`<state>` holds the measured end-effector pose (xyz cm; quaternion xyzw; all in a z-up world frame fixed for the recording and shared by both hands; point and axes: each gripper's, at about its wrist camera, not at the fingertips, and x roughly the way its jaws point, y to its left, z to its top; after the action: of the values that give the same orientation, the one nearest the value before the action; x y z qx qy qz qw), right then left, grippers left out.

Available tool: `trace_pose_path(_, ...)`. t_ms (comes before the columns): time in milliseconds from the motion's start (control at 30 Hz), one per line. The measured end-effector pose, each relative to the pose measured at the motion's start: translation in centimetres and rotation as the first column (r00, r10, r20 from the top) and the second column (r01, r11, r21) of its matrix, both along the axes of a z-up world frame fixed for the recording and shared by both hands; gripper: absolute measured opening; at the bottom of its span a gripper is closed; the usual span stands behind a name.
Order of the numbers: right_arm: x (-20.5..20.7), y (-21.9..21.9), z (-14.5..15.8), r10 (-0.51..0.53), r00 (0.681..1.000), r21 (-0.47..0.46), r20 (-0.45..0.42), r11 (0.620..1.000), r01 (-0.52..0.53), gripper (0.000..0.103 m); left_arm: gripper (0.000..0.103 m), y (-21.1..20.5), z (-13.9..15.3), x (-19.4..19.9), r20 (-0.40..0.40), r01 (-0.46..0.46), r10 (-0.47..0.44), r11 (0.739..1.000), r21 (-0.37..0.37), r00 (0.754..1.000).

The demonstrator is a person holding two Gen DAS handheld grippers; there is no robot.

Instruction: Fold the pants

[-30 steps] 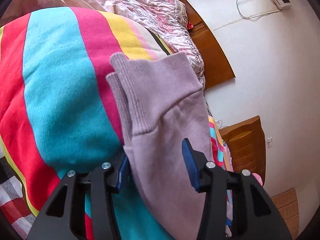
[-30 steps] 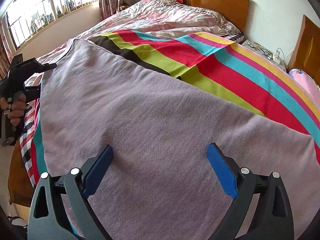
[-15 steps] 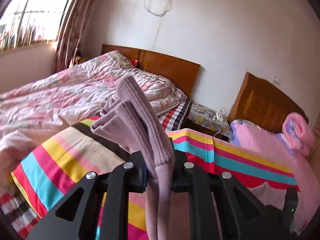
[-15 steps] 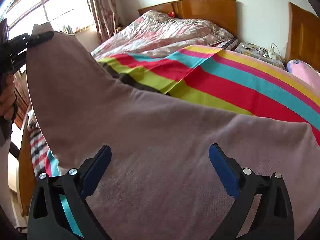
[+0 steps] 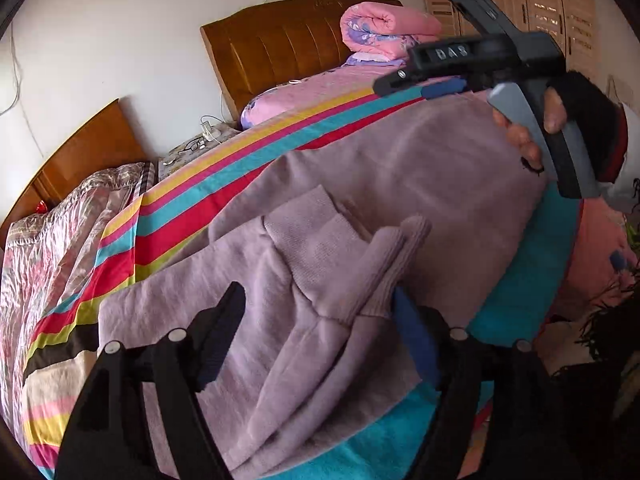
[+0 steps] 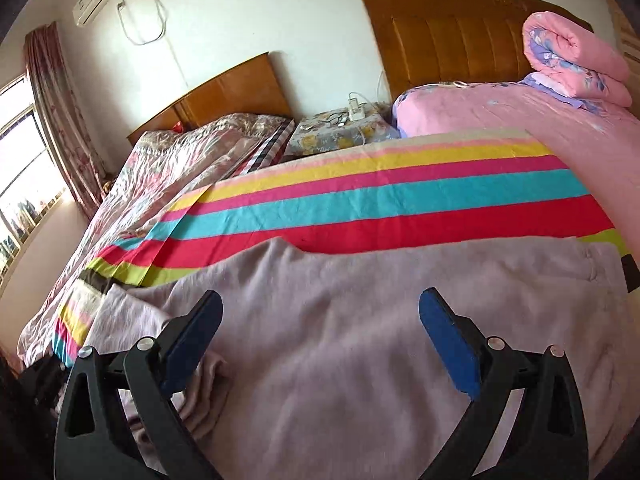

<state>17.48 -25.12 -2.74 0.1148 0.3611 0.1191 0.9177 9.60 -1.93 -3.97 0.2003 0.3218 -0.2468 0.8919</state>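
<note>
While the lilac pants (image 5: 360,208) lie spread across the striped blanket (image 6: 380,200) on the bed, their ribbed cuffs (image 5: 320,240) sit doubled over the leg fabric. The left gripper (image 5: 320,324) hangs over those cuffs with its jaws wide apart, one cuff edge touching its right blue pad. The right gripper (image 6: 320,336), gripped by a hand (image 5: 560,116), hovers over the flat pants, jaws spread and holding nothing.
</note>
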Motion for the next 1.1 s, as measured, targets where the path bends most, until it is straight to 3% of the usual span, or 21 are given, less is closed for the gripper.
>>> trace_pose_path(33,-0.9,1.0,-0.4,0.045,0.999,-0.009,-0.004,0.999,-0.045,0.092,0.084,1.8,0.5,0.0,0.004,-0.043,0.043,0.999,-0.031,0.999)
trace_pose_path(100,-2.7,3.2,-1.1,0.165,0.986,0.019,-0.005,0.986,-0.164,0.077,0.084,5.4,1.5,-0.1,-0.007,-0.141,0.141,0.985,-0.096,0.990)
trace_pose_path(233,-5.9,7.5,-1.7,0.345,0.939,0.075,0.006,0.936,-0.344,0.066,0.089,11.5,2.6,-0.5,-0.070,-0.285,0.277,0.925,-0.252,0.958)
trace_pose_path(300,-6.9,9.2,-2.1,0.444,0.895,0.111,-0.034,0.892,-0.438,0.057,0.091,12.9,1.5,-0.2,-0.112,-0.372,0.355,0.900,-0.226,0.928)
trace_pose_path(400,-8.2,10.7,-3.1,0.521,0.849,0.137,-0.094,0.851,-0.507,0.052,0.091,13.1,-1.0,0.2,-0.147,-0.413,0.394,0.902,-0.130,0.907)
trace_pose_path(467,-8.3,11.1,-4.0,0.514,0.846,0.130,-0.143,0.857,-0.499,0.049,0.091,12.7,-3.2,0.6,-0.182,-0.403,0.383,0.911,-0.087,0.906)
trace_pose_path(533,-8.1,11.2,-4.7,0.516,0.837,0.158,-0.181,0.855,-0.493,0.048,0.092,12.3,-4.4,0.6,-0.164,-0.400,0.388,0.915,-0.050,0.907)
trace_pose_path(600,-8.1,11.2,-5.4,0.506,0.833,0.169,-0.225,0.862,-0.478,0.044,0.093,12.6,-4.5,0.6,-0.162,-0.400,0.386,0.914,-0.062,0.908)
trace_pose_path(767,-7.4,11.0,-5.3,0.484,0.847,0.185,-0.220,0.873,-0.451,0.040,0.093,13.1,-5.2,0.9,-0.157,-0.391,0.378,0.918,-0.064,0.912)
trace_pose_path(833,-6.8,11.1,-5.4,0.458,0.863,0.180,-0.215,0.887,-0.426,0.030,0.093,13.0,-5.2,0.8,-0.154,-0.394,0.381,0.916,-0.070,0.912)
trace_pose_path(867,-6.7,11.2,-5.5,0.446,0.869,0.157,-0.215,0.894,-0.420,0.018,0.093,13.0,-5.2,0.8,-0.154,-0.395,0.381,0.916,-0.070,0.912)
trace_pose_path(900,-6.9,11.3,-5.4,0.447,0.870,0.131,-0.207,0.894,-0.428,0.014,0.093,13.0,-5.1,0.7,-0.152,-0.394,0.381,0.916,-0.068,0.912)
trace_pose_path(967,-7.5,11.3,-4.4,0.441,0.880,0.080,-0.175,0.898,-0.434,0.010,0.093,12.9,-4.9,0.3,-0.144,-0.392,0.380,0.918,-0.062,0.914)
trace_pose_path(1000,-7.8,11.2,-3.8,0.430,0.888,0.064,-0.162,0.903,-0.426,0.004,0.093,12.8,-4.5,0.0,-0.136,-0.389,0.379,0.919,-0.060,0.915)
trace_pose_path(1100,-7.7,10.7,-4.0,0.415,0.892,0.055,-0.182,0.910,-0.412,0.004,0.094,12.7,-3.6,-0.5,-0.108,-0.379,0.371,0.923,-0.068,0.922)
